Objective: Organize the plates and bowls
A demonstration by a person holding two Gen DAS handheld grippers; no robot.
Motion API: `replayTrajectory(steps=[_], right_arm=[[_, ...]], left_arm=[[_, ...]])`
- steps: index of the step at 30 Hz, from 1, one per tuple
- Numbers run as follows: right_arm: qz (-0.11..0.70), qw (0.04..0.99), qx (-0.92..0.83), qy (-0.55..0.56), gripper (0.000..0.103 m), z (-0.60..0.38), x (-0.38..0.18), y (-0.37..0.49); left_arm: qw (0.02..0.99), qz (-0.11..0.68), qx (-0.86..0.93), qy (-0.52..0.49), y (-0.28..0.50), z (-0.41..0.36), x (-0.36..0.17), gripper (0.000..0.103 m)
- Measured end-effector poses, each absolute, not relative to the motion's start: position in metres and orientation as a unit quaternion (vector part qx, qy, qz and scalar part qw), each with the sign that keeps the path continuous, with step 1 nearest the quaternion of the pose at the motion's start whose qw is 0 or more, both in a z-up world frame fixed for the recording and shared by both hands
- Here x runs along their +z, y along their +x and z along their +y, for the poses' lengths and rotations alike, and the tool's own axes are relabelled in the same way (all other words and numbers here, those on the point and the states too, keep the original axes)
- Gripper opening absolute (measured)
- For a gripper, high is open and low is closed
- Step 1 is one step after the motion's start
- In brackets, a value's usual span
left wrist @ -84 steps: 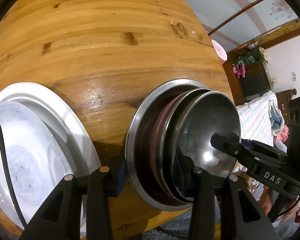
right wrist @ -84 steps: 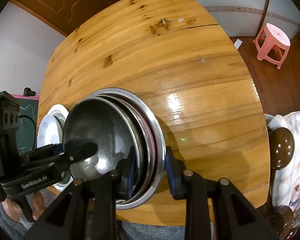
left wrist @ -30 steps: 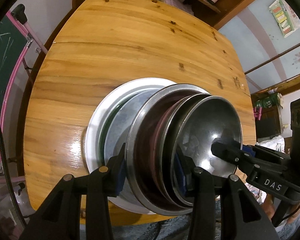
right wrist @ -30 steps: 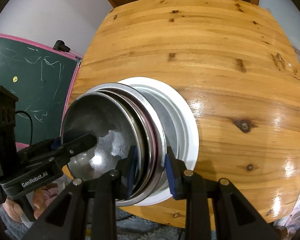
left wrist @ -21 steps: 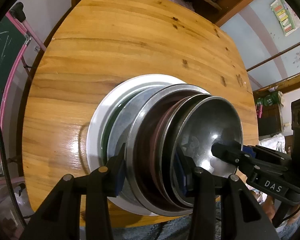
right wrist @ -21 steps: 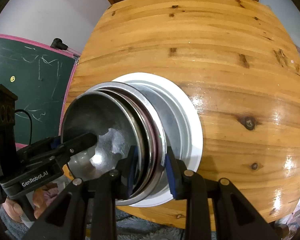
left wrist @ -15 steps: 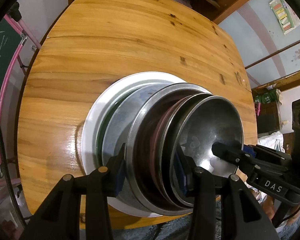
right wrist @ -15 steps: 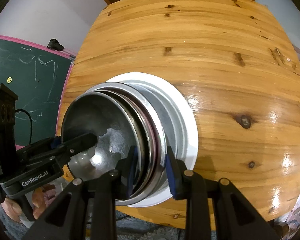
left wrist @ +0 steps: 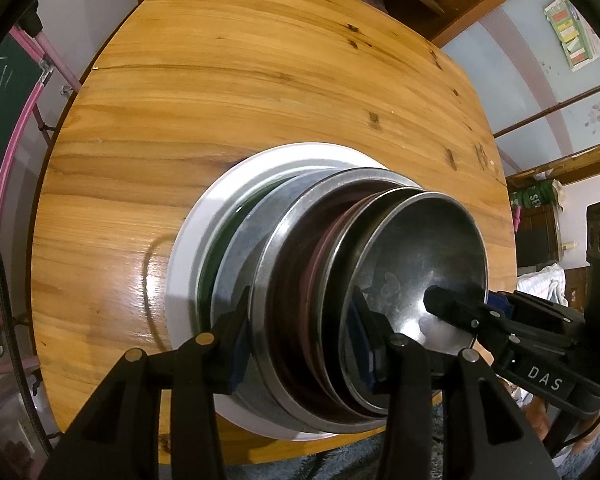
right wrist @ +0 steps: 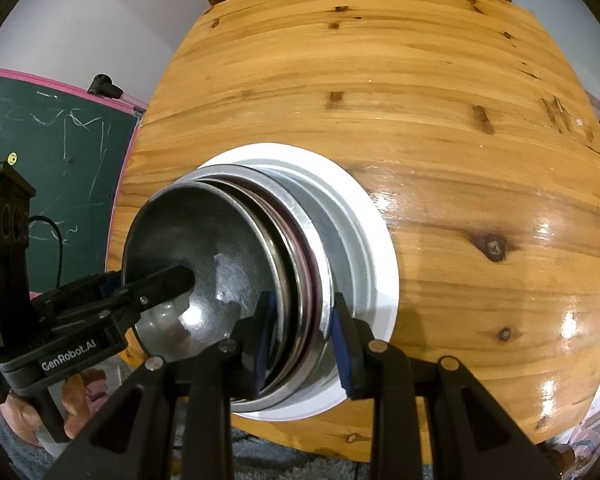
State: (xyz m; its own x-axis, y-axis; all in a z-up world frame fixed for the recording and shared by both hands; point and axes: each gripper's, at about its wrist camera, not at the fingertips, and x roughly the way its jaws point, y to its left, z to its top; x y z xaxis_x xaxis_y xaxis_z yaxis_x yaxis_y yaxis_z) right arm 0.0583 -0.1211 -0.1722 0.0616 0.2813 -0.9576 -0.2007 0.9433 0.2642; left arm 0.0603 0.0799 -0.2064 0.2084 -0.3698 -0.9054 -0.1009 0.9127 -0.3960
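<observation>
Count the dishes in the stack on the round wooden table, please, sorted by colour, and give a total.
Silver steel bowls, nested: 3
Pink-rimmed dish between them: 1
White round plate underneath: 1
Total: 5
A green edge inside the white plate is too hidden to count.

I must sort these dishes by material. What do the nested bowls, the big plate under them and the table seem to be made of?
Nested bowls: probably stainless steel, grey and mirror-like, with bright reflections; one thin rim between them looks pinkish, material unclear.
Big plate: white and glossy, perhaps ceramic or melamine; I cannot tell which.
Table: wood with visible grain and knots, likely varnished, since it shines.
</observation>
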Motion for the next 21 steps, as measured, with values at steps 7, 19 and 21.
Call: replayTrajectory(steps=[7,19,21], right_arm=[[0.664,0.728,0.167,0.022,0.028,-0.1172,-0.1722,0.0584],[0.66,0.731,0.173,0.012,0.031,-0.114,-0.1719,0.0555],[0.66,0.731,0.174,0.013,0.031,-0.1142,-0.1717,0.055]], left_arm=[[0.756,0.621,-0.086,-0.188,0.0591,0.0818,-0.2053,0.044],[0.761,0.619,-0.079,-0.178,0.0618,0.0801,-0.2008,0.056],[0.764,0.616,-0.075,-0.18,0.0609,0.0813,-0.1978,0.063]])
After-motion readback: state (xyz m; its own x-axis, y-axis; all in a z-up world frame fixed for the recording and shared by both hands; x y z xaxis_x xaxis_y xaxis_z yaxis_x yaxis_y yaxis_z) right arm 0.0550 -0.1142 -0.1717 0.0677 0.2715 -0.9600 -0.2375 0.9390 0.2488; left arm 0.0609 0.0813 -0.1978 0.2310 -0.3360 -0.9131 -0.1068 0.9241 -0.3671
